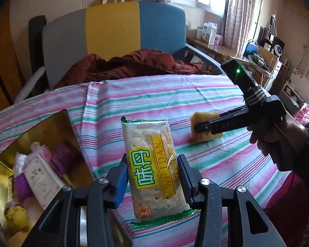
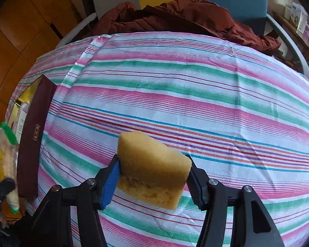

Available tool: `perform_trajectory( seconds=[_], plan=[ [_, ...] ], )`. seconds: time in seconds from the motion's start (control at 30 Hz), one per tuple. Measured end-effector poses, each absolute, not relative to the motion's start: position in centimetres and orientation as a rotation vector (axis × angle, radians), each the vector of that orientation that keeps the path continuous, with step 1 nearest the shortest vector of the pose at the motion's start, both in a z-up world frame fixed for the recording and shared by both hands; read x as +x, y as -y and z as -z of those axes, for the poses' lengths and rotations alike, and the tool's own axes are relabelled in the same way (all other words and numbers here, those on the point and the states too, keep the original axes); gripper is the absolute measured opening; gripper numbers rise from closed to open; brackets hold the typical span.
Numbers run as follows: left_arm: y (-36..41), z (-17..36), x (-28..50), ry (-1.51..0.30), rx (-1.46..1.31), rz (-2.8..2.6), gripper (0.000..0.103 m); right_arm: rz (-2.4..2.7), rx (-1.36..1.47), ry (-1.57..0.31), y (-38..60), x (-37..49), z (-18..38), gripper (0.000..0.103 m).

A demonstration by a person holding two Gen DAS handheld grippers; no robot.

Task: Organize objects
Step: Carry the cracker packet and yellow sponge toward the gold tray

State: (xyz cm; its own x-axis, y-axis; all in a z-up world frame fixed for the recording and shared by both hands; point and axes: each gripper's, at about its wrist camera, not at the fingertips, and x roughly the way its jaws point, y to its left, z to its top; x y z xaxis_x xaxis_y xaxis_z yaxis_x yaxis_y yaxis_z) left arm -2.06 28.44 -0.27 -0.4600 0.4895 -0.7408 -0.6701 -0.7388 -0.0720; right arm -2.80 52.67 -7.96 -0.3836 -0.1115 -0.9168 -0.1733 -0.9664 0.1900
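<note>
While the left gripper [image 1: 153, 180] clamps the cracker pack [image 1: 152, 168] low and the right gripper [image 2: 153, 177] pinches the sponge [image 2: 152, 170], the pack could pivot and miss the box [image 1: 31, 164] at 9 o'clock.

The left gripper [image 1: 153, 182] clamps a WEIDAN cracker packet [image 1: 152, 170] upright above the striped tablecloth [image 1: 195, 94], a gold-lined box [image 1: 41, 127] of small packets at eight o'clock, and at three o'clock a hand [image 1: 278, 142] holds the right gripper [image 1: 201, 126] against a yellow sponge [image 1: 204, 126].
</note>
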Motion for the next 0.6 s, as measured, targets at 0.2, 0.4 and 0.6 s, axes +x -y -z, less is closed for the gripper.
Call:
perform_trajectory(
  seconds=[0.2, 0.4, 0.6],
  plan=[
    [-25.8, -1.4, -1.7, -0.273, -0.960, -2.242, 0.046, -2.535, -1.739, -0.319, -50.2, -2.7, 6.4, 0.060],
    [-23.0, -2.2, -1.7, -0.229, -0.947, -2.279, 0.046, -2.587, -1.694, -0.306, -46.4, -2.5, 3.7, 0.060],
    [-20.2, -2.6, -1.3, -0.195, -0.944, -2.310, 0.046, -2.667, -1.649, -0.345, -42.1, -2.4, 1.9, 0.060]
  ],
)
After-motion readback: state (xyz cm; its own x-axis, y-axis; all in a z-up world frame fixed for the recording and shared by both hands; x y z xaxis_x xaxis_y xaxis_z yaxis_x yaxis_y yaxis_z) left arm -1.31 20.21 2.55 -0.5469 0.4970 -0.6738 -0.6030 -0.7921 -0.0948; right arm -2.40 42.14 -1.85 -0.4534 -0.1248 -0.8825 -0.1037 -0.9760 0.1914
